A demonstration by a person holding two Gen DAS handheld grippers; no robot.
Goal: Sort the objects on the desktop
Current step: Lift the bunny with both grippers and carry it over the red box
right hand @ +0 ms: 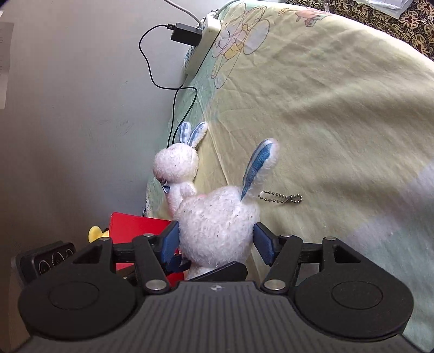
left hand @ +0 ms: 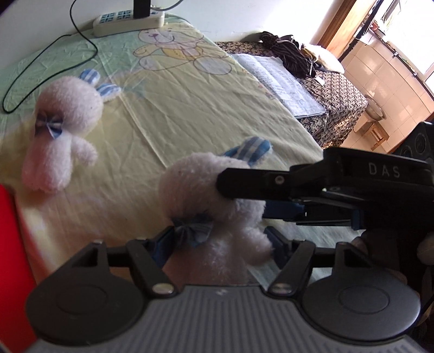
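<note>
A white plush rabbit [left hand: 206,190] with blue striped ears and a blue bow is held between both grippers above a yellow cloth [left hand: 190,108]. My left gripper [left hand: 219,244] has its blue pads at the rabbit's body. My right gripper [right hand: 217,241] is shut on the rabbit's head [right hand: 217,222]; it also shows in the left wrist view [left hand: 244,187], reaching in from the right. A second, matching rabbit [left hand: 62,130] lies on the cloth at the left; it also shows in the right wrist view [right hand: 179,168].
A ball chain [right hand: 282,197] lies on the cloth beside the held rabbit. A red box [right hand: 133,230] and a yellow toy [right hand: 95,233] sit at the table's left edge. A power strip [left hand: 127,23] with black cable [left hand: 48,51] lies at the far edge.
</note>
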